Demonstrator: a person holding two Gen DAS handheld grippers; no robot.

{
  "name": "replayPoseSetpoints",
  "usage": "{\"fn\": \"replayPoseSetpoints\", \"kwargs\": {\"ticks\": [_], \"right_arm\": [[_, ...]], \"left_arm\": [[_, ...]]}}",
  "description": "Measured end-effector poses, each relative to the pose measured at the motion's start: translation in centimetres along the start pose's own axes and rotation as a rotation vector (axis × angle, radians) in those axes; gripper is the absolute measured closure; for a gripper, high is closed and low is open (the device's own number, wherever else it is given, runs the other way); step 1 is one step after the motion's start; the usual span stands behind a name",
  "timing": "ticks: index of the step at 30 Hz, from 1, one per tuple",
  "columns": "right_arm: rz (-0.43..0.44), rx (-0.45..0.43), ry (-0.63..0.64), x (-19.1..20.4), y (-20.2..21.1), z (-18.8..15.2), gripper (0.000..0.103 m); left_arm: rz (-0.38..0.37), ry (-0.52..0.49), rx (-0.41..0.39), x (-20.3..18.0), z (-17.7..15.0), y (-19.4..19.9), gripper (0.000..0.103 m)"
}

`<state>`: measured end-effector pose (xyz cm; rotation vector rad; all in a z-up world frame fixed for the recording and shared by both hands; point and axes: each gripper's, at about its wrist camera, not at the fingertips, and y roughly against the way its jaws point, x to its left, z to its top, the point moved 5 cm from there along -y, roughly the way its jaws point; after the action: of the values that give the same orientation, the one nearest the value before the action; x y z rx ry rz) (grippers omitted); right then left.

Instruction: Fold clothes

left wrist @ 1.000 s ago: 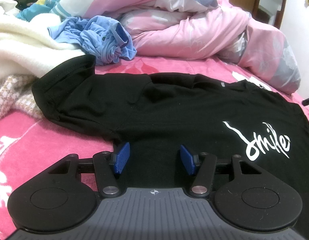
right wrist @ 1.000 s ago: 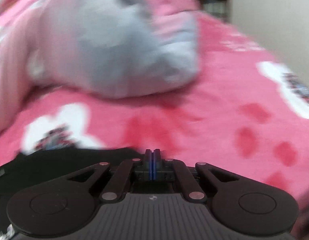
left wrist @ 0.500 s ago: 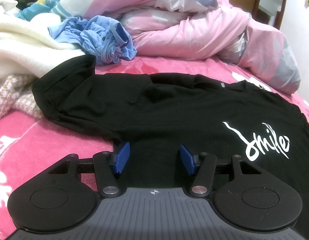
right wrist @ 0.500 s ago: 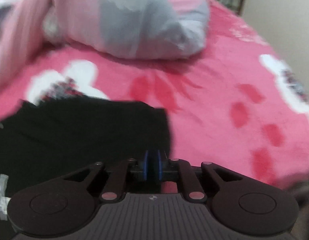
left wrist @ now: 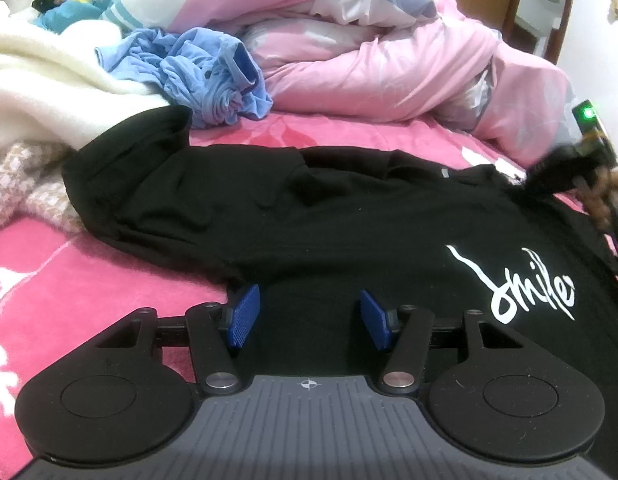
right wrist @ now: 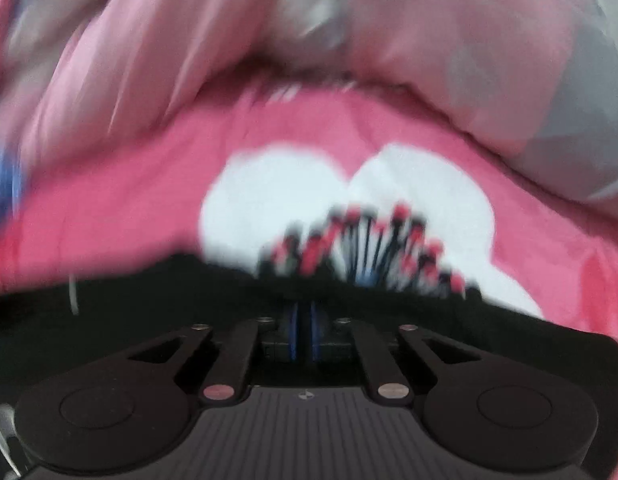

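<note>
A black T-shirt (left wrist: 309,216) with white lettering (left wrist: 521,284) lies spread on the pink bed. My left gripper (left wrist: 309,320) is open, its blue pads low over the shirt's near edge. My right gripper (right wrist: 303,336) is shut on the black T-shirt (right wrist: 149,320), whose dark cloth sits between the blue pads; this view is blurred. In the left wrist view the right gripper (left wrist: 589,172) shows at the far right, lifting the shirt's right sleeve.
A pink and grey duvet (left wrist: 389,48) is heaped at the back. A crumpled blue garment (left wrist: 205,76) and a cream blanket (left wrist: 41,92) lie at the back left. The pink sheet (right wrist: 289,148) carries a white print.
My right gripper has come in from the right, closed on the shirt's right sleeve and raised it. It has swung toward the duvet. My left gripper has not moved.
</note>
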<state>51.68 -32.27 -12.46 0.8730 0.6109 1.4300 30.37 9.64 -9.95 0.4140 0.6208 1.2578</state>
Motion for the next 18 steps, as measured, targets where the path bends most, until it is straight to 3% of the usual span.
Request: {"fn": "replayPoseSetpoints", "kwargs": {"ticks": [2, 3, 8, 10, 12, 16, 18], "right_arm": [[-0.120, -0.087, -0.020, -0.7, 1.0, 1.3, 0.096], [-0.106, -0.087, -0.009, -0.3, 1.8, 1.2, 0.095], [0.127, -0.019, 0.080, 3.8, 5.3, -1.4, 0.095], [0.147, 0.045, 0.145, 6.2, 4.0, -2.8, 0.095], [0.112, 0.076, 0.159, 7.3, 1.3, -3.1, 0.096], [0.085, -0.042, -0.092, 5.2, -1.4, -0.2, 0.098], [0.009, -0.104, -0.072, 6.0, 0.2, 0.5, 0.094]], "left_arm": [[0.003, -0.003, 0.000, -0.1, 0.0, 0.0, 0.047], [0.007, -0.007, -0.001, -0.2, 0.0, 0.1, 0.047], [0.014, -0.008, 0.001, -0.3, 0.0, 0.2, 0.047], [0.014, -0.009, 0.000, -0.3, 0.0, 0.2, 0.047], [0.008, -0.003, -0.002, -0.2, 0.0, 0.1, 0.047], [-0.012, 0.025, -0.006, 0.2, 0.0, 0.2, 0.047], [-0.012, 0.028, -0.006, 0.1, 0.0, 0.3, 0.047]]}}
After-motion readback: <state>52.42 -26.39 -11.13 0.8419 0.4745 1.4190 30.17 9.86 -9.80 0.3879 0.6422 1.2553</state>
